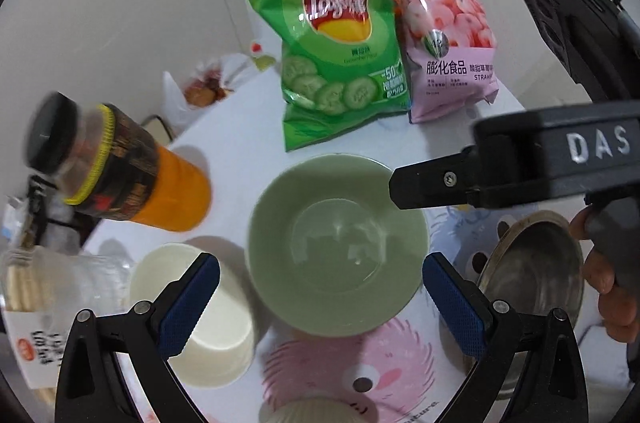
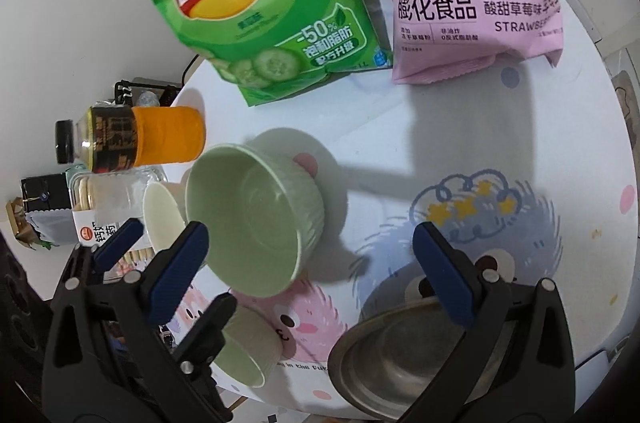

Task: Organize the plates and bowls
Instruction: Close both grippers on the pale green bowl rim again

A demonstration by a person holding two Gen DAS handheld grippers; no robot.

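Observation:
A pale green bowl [image 1: 336,243] stands upright on the cartoon tablecloth [image 1: 320,355], just ahead of my open left gripper [image 1: 322,305], whose blue pads flank its near rim without touching. Left of it is a white cup [image 1: 200,323], right of it a steel bowl [image 1: 532,275], and a cream ribbed bowl [image 1: 316,411] shows at the bottom edge. In the right wrist view my right gripper [image 2: 312,273] hangs open over the table, with the green bowl [image 2: 256,219] by its left finger and the steel bowl [image 2: 408,355] under its right one. Nothing is held.
A green crisp bag [image 1: 332,35] and a pink snack bag [image 1: 448,43] stand at the back. An orange drink bottle [image 1: 132,175] and a clear biscuit jar [image 1: 48,287] are at the left. A hand [image 1: 604,271] holds the right gripper. The table's near edge [image 2: 304,411] is close.

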